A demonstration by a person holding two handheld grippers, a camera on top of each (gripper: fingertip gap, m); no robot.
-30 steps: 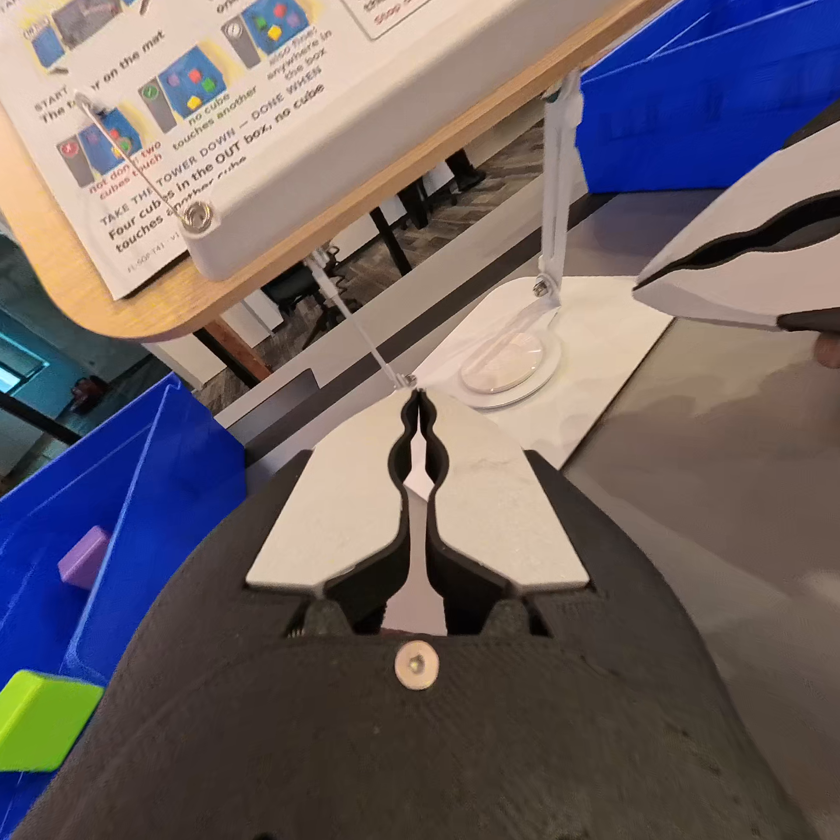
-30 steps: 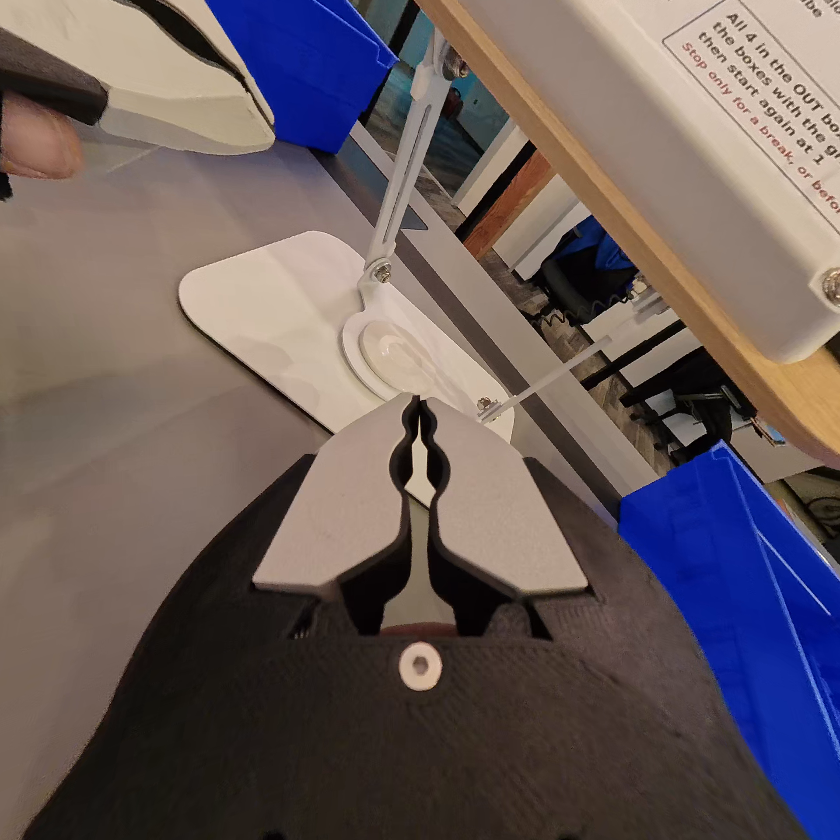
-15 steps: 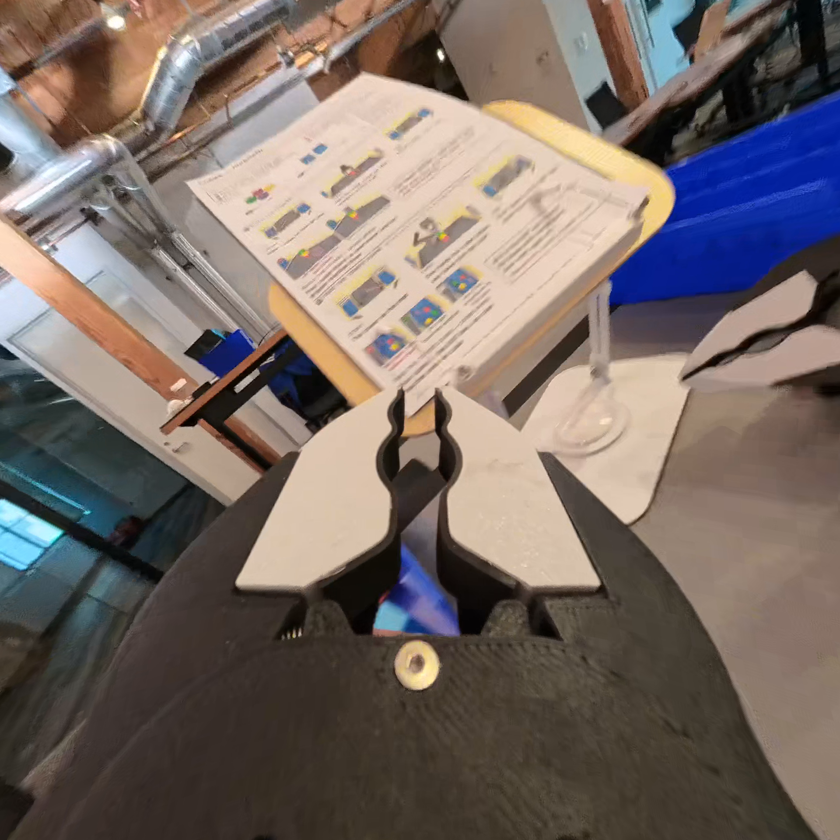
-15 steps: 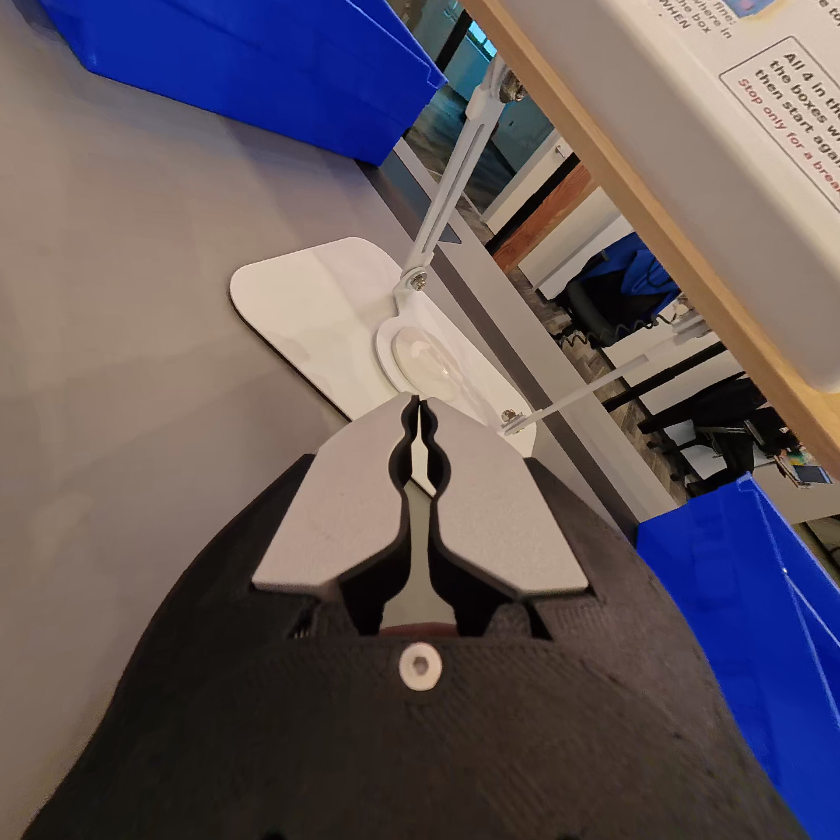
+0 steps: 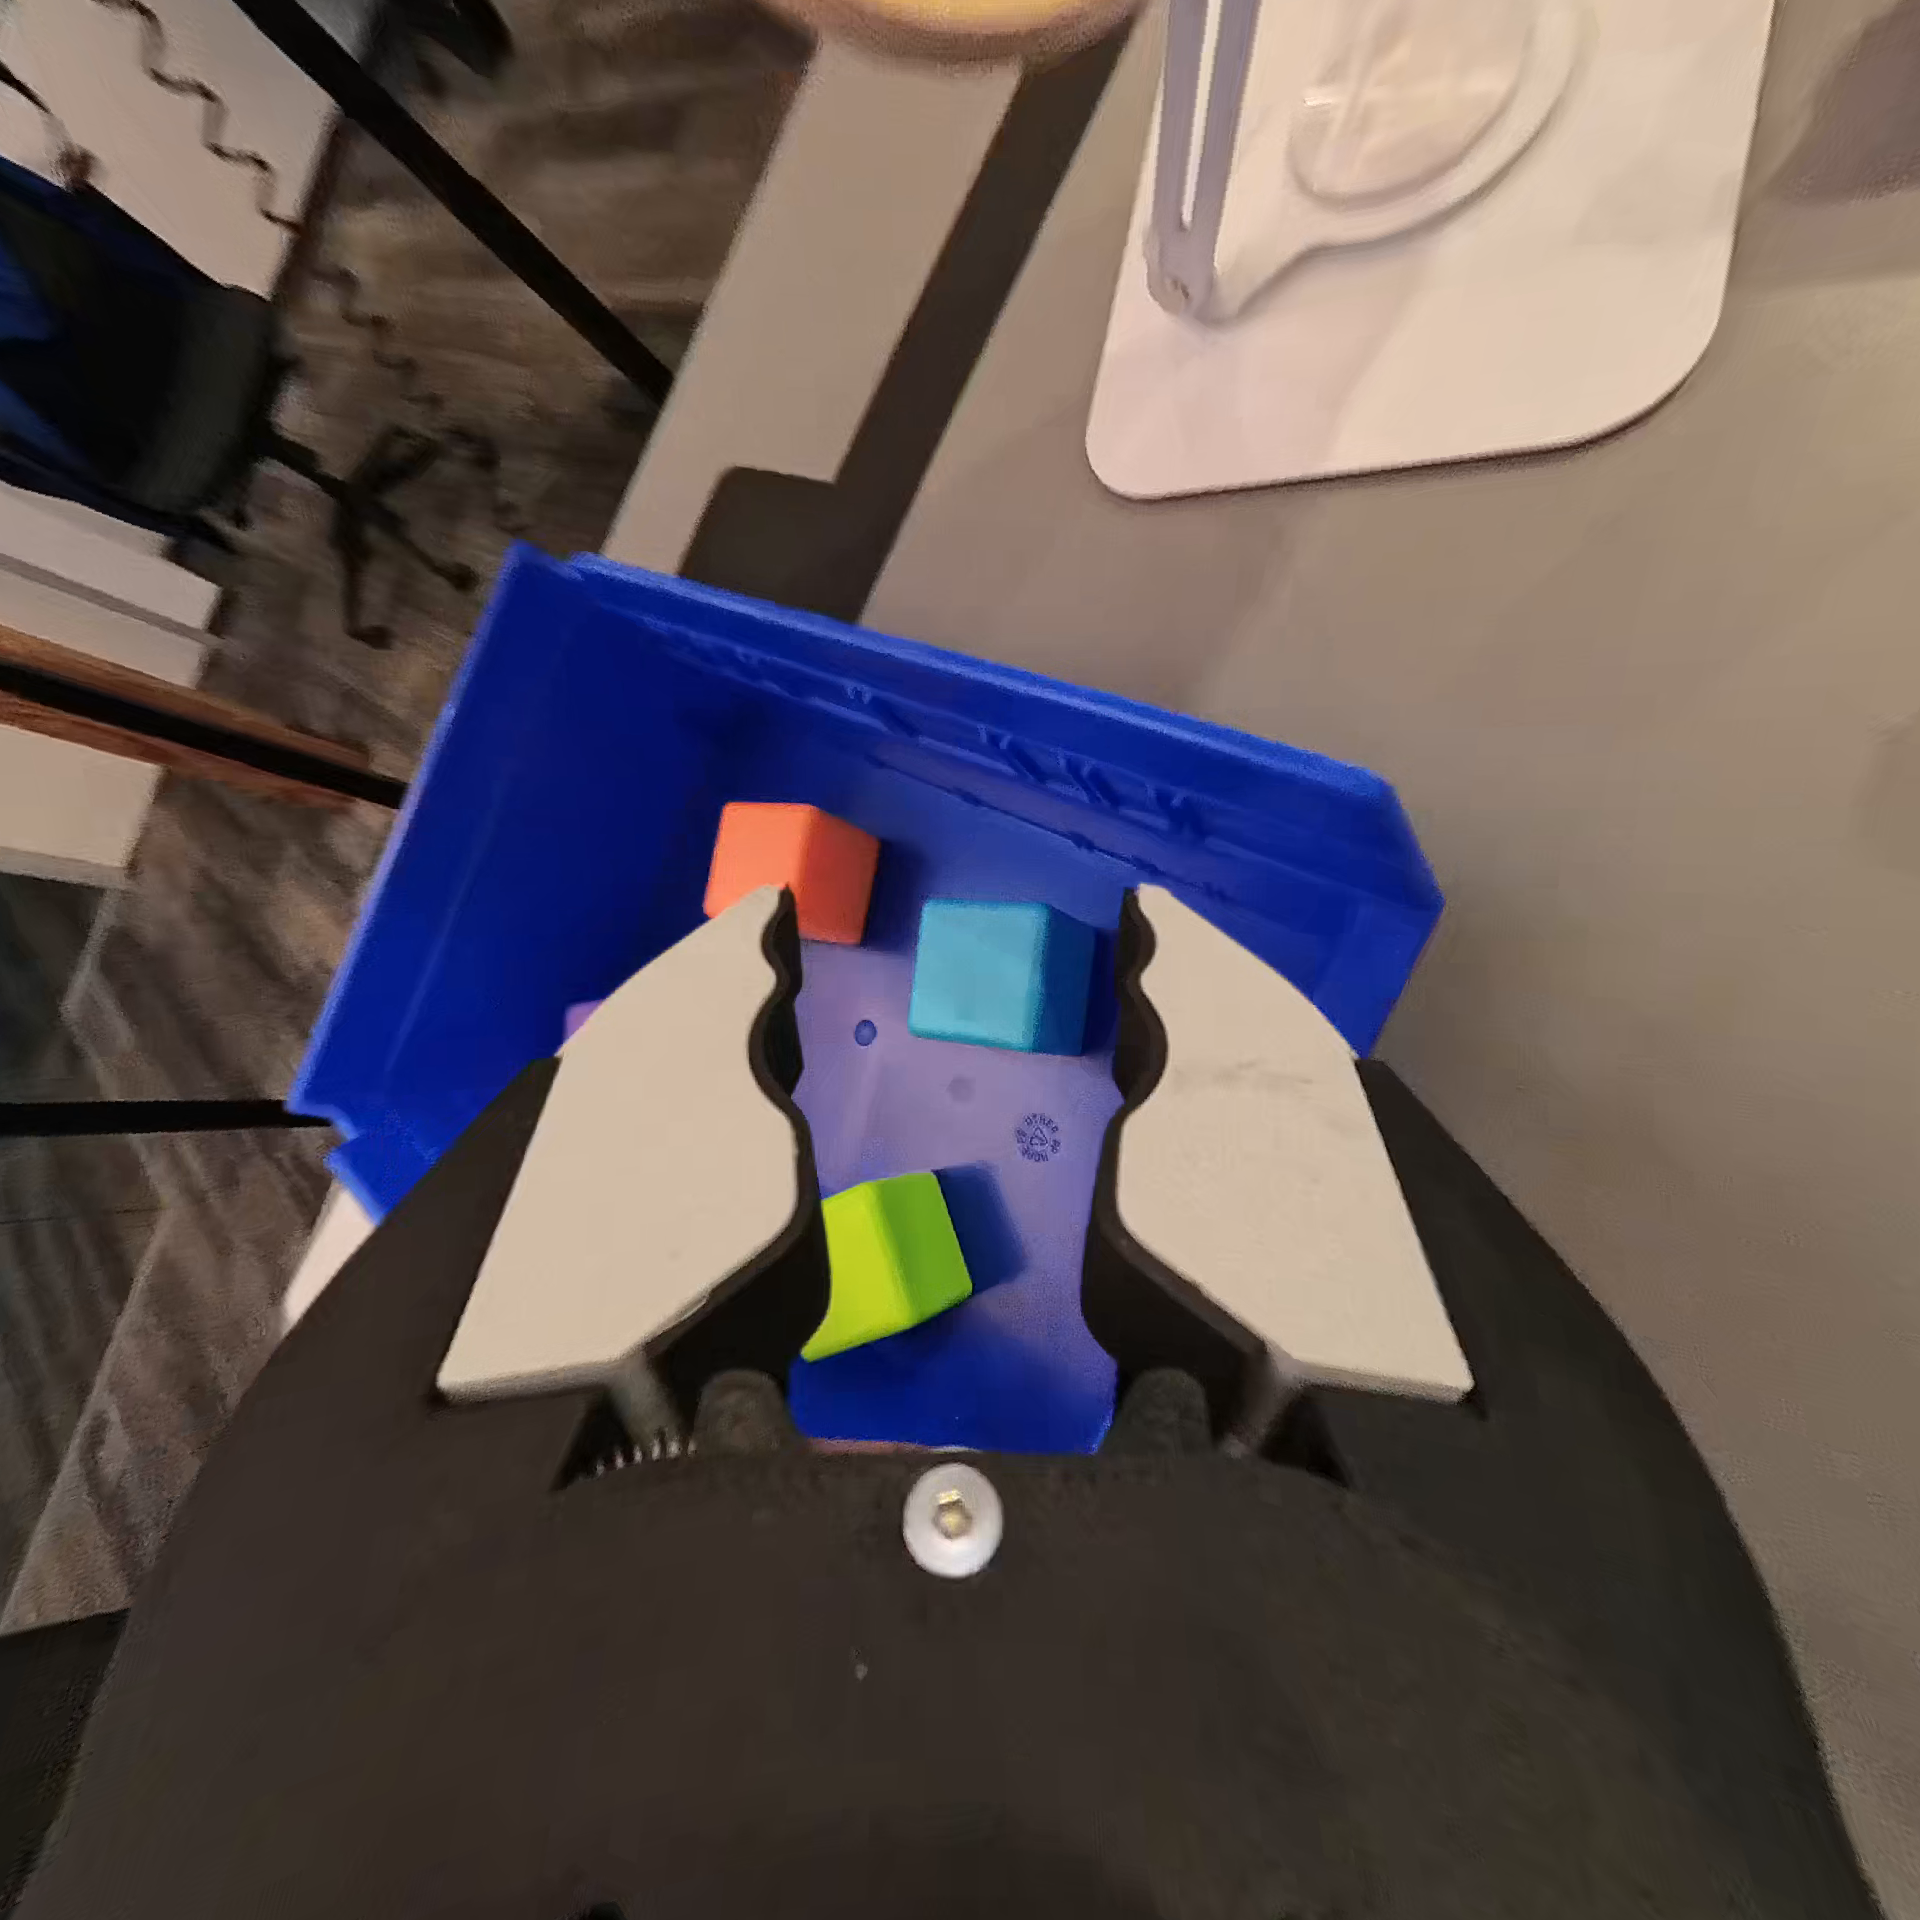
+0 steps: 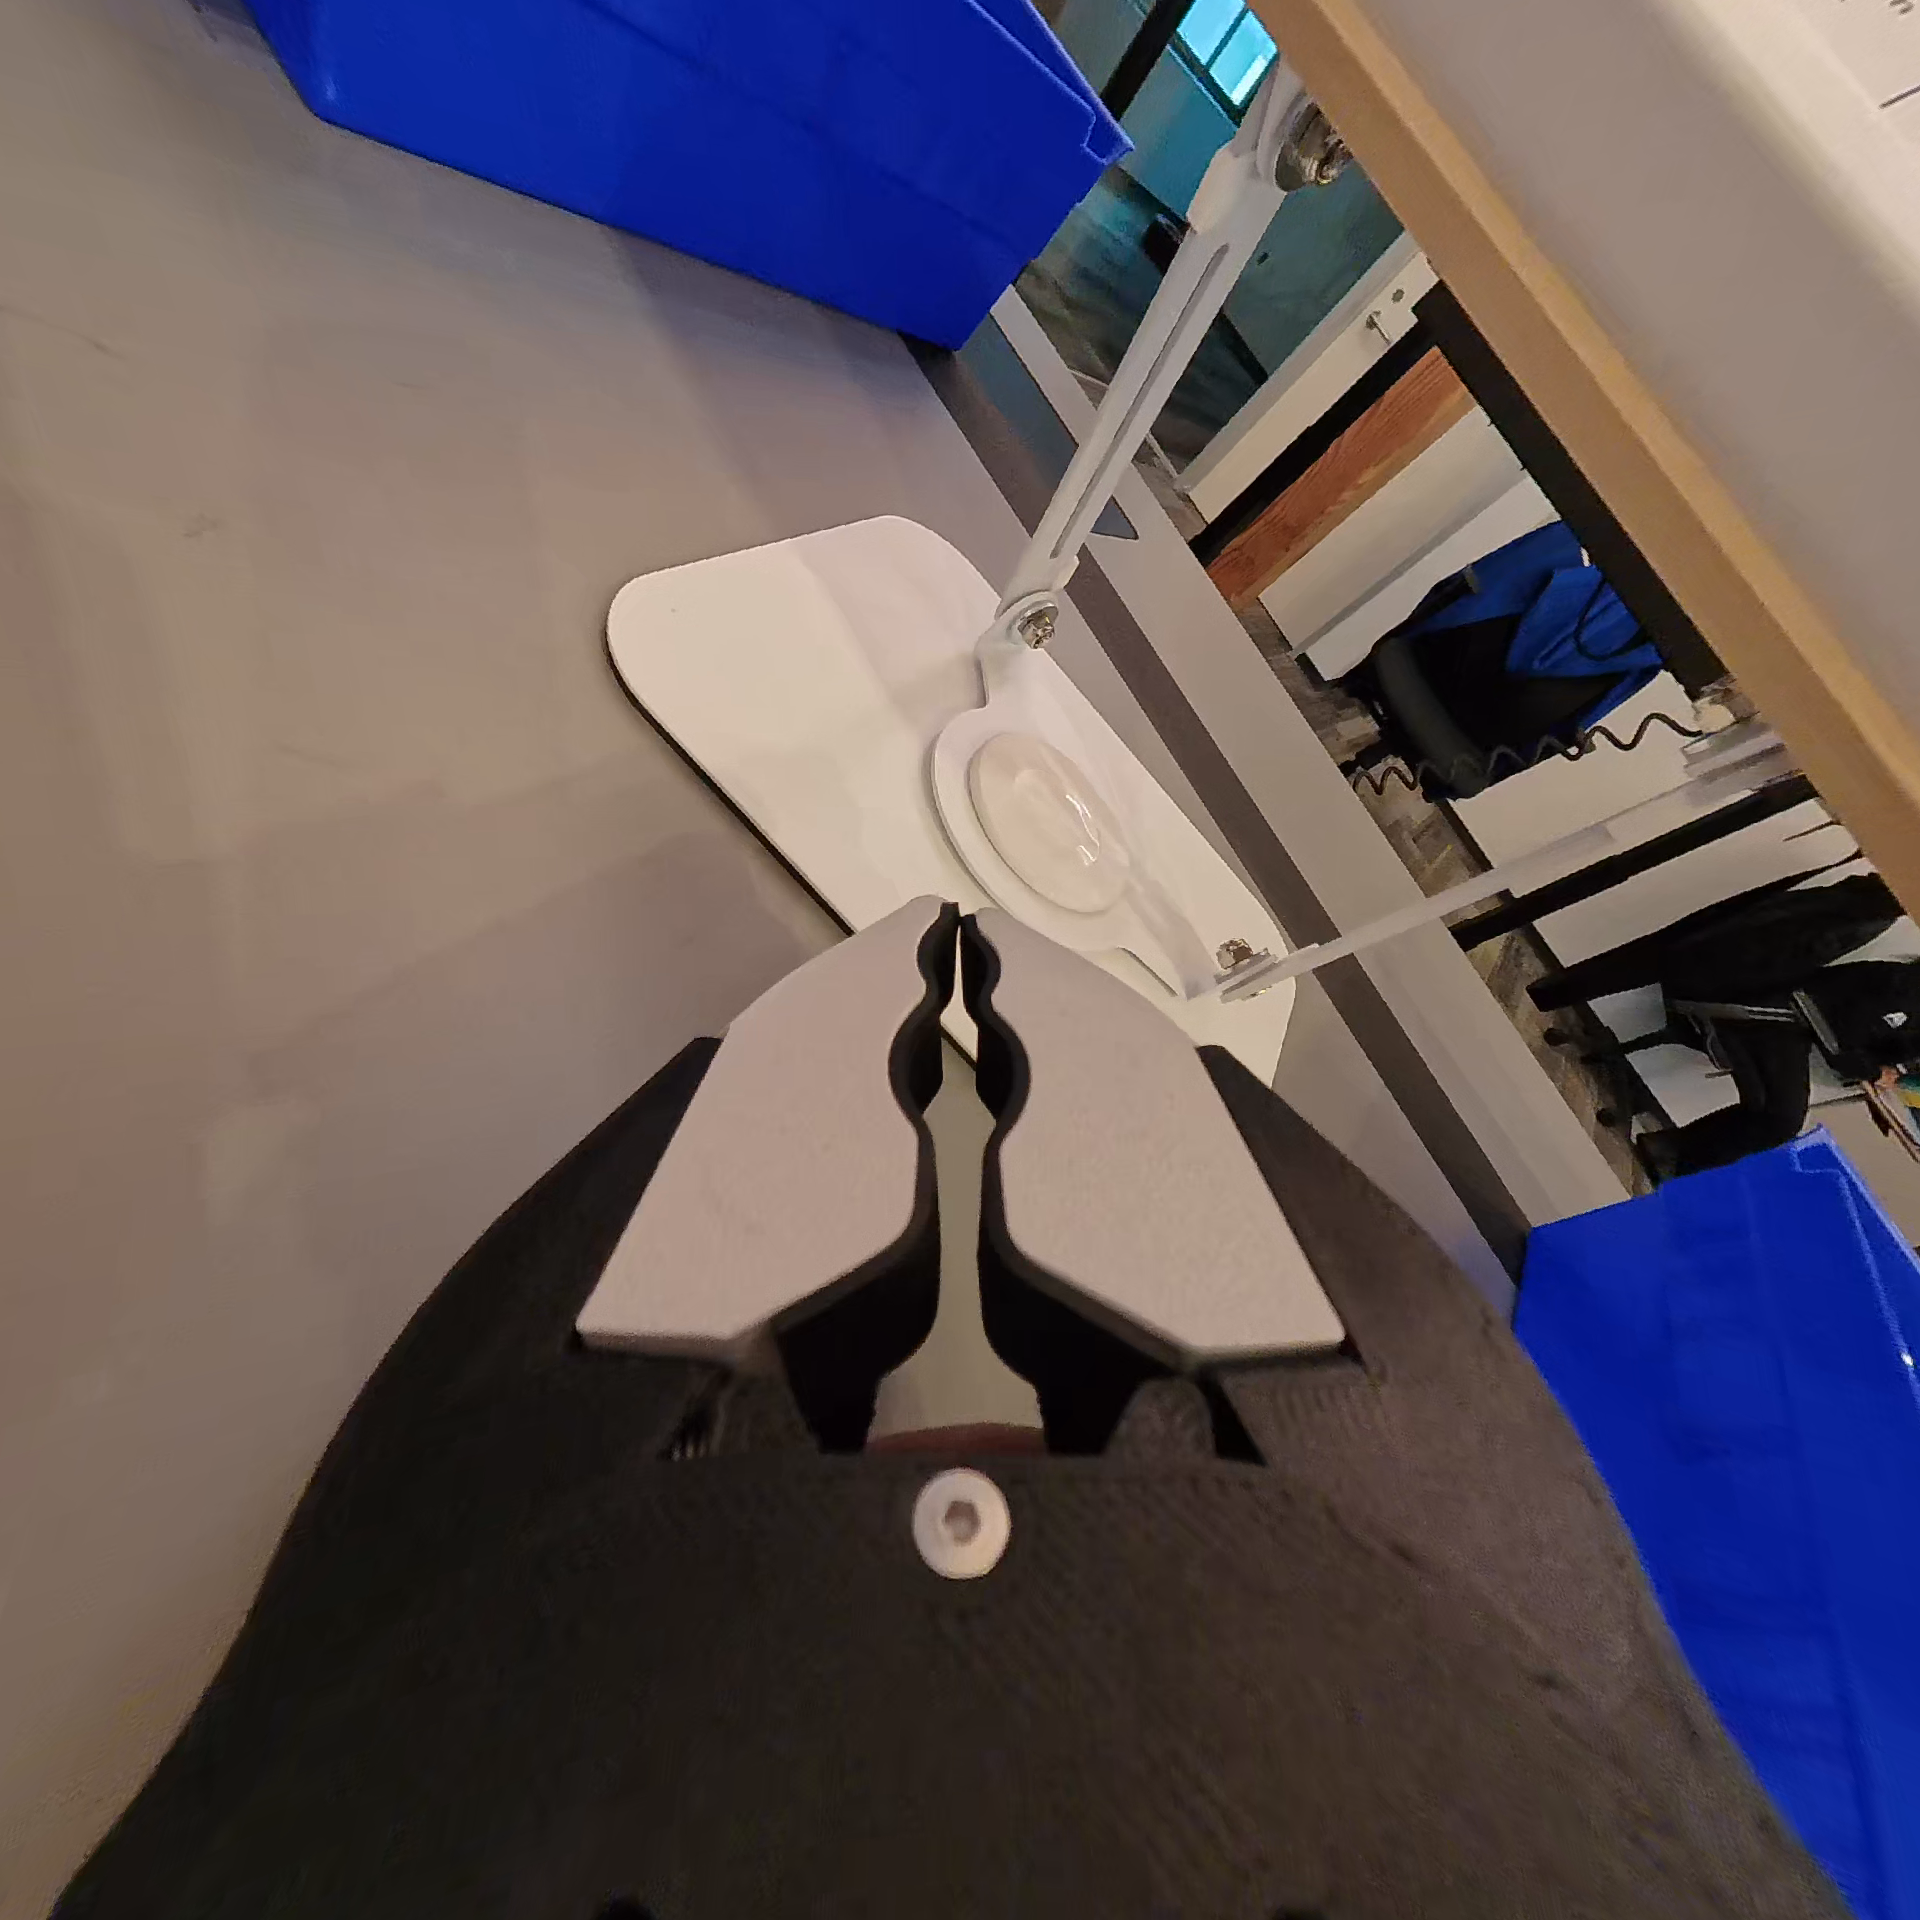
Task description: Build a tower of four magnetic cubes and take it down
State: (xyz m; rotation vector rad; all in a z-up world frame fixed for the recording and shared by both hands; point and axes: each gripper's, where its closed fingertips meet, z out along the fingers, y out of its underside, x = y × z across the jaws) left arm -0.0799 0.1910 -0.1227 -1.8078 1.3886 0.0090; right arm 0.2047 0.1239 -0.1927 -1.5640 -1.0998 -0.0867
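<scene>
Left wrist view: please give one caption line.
Open left gripper above blue bin holding orange, teal, green cubes.

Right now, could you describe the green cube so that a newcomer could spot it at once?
Find the blue bin at the table's edge, below the open left gripper. The green cube lies on its floor, nearest the camera, apart from the orange cube and the light blue cube, and it alone sits tilted.
</scene>
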